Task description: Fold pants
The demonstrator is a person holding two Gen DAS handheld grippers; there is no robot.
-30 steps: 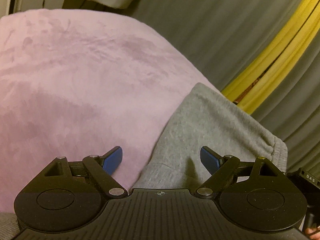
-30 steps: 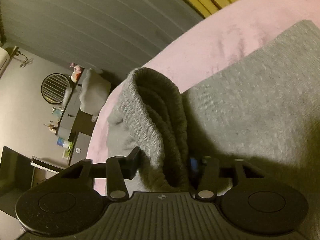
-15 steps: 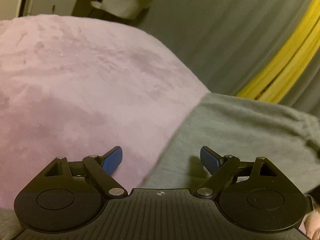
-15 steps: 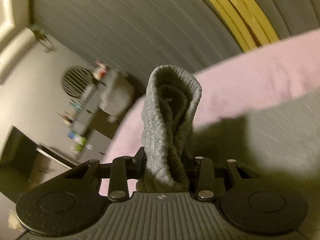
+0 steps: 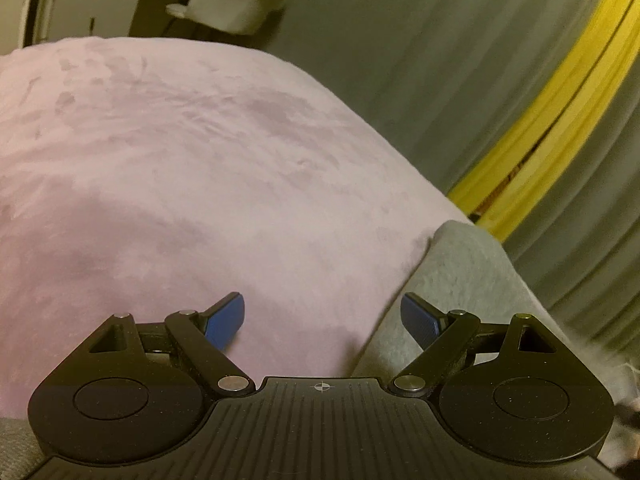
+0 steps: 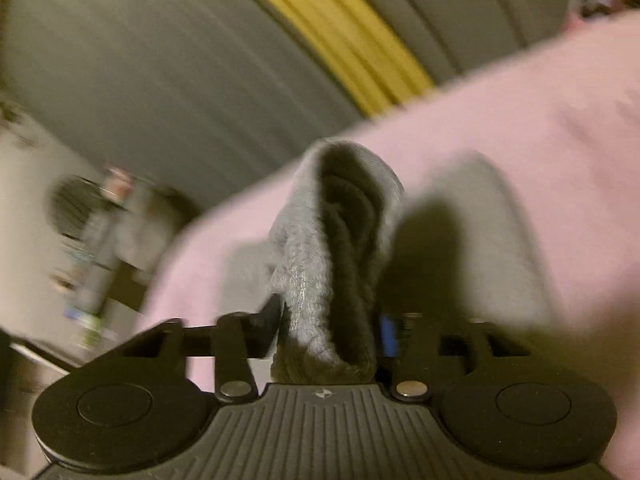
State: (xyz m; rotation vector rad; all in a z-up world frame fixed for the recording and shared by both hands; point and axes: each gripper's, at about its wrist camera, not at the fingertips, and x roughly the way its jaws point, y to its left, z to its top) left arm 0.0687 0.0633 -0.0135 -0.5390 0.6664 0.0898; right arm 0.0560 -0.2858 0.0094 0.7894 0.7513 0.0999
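Note:
The grey pants [image 5: 472, 272] lie on a pink blanket [image 5: 200, 160], at the lower right of the left wrist view. My left gripper [image 5: 322, 316] hovers open over the blanket, and its right blue pad [image 5: 420, 322] is above the pants' edge with nothing between the pads. In the blurred right wrist view, a ribbed grey band of the pants [image 6: 312, 260] stands up between the fingers of my right gripper [image 6: 328, 320]. Those jaws are opening but still press the bunched cloth. The rest of the pants [image 6: 480, 220] trails behind on the blanket [image 6: 540, 120].
A grey curtain [image 5: 400, 60] with a yellow stripe [image 5: 560, 128] hangs behind the bed's far edge. A white cushioned seat [image 5: 236, 0] and a cabinet [image 5: 96, 12] stand beyond the blanket at the upper left.
My right gripper has risen and swung with the ribbed band held in it, pulling the cloth up. In the left wrist view the grey cloth has drawn back to the right, baring more blanket.

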